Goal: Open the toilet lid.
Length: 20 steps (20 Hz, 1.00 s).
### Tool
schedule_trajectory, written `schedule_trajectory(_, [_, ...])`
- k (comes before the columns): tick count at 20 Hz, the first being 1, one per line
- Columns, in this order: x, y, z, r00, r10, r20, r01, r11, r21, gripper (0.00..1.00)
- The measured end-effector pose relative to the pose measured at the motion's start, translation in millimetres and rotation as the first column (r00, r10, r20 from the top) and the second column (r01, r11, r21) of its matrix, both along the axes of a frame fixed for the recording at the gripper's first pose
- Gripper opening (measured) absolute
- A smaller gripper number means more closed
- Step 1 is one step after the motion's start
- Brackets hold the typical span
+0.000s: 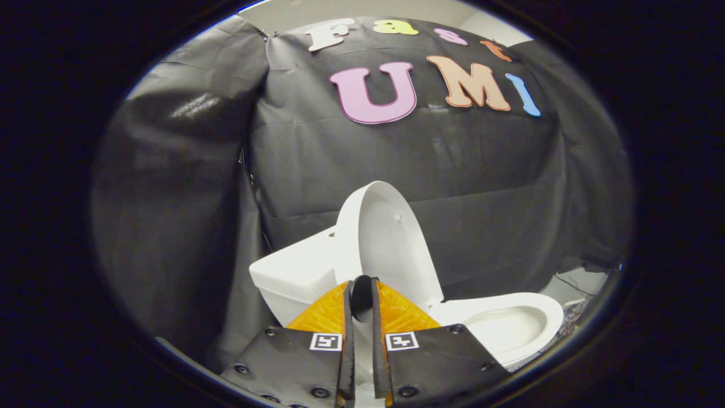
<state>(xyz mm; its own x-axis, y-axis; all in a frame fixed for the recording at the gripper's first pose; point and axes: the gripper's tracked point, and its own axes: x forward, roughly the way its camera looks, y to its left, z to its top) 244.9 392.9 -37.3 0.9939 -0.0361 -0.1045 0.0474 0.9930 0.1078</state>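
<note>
A: Where's the gripper (pixel 362 281), and what are its fingers doing?

B: It sits at the bottom centre of the frame. The two orange fingers (pixel 328 311) are drawn close together with only a narrow dark slot between them. Their tips sit at the lower edge of the toilet lid (pixel 380 241). Whether that edge is actually pinched in the slot, I cannot tell.

A: So closed or gripping?

B: Nearly closed, that much is clear. Gripping the lid or merely lying against it is not readable here.

A: And the lid itself?

B: Raised, standing almost upright in the middle of the frame just above the fingertips, its pale inner face turned toward the camera.

A: What's around it?

B: To the left of the lid, lower centre-left, is the white tank (pixel 294 272). To the lower right is the open bowl (pixel 510 326) with its seat ring, well clear of the fingers.

A: Further out?

B: The black cloth wall (pixel 464 170) covers the upper and side parts of the frame, and some dark cables (pixel 572 283) lie at the far right by the bowl.
</note>
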Motion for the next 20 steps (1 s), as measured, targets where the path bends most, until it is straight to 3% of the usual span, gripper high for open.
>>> schedule_trajectory(6, [0, 2, -3, 1.000, -0.028, 0.002, 0.028, 0.999, -0.029, 0.14])
schedule_trajectory(8, [3, 3, -1, 1.000, -0.004, -0.005, 0.004, 1.000, -0.011, 0.14])
schedule_trajectory(11, [3, 0, 27, 0.998, -0.003, 0.060, 0.001, 1.000, 0.023, 0.34])
schedule_trajectory(15, [-2, -16, 66, 0.992, -0.026, 0.127, 0.032, 0.998, -0.051, 0.56])
schedule_trajectory(19, [-9, -41, 97, 0.985, 0.003, 0.175, 0.010, 0.997, -0.070, 0.78])
schedule_trajectory(20, [-13, -57, 102, 0.982, -0.011, 0.187, 0.026, 0.997, -0.078, 0.78])
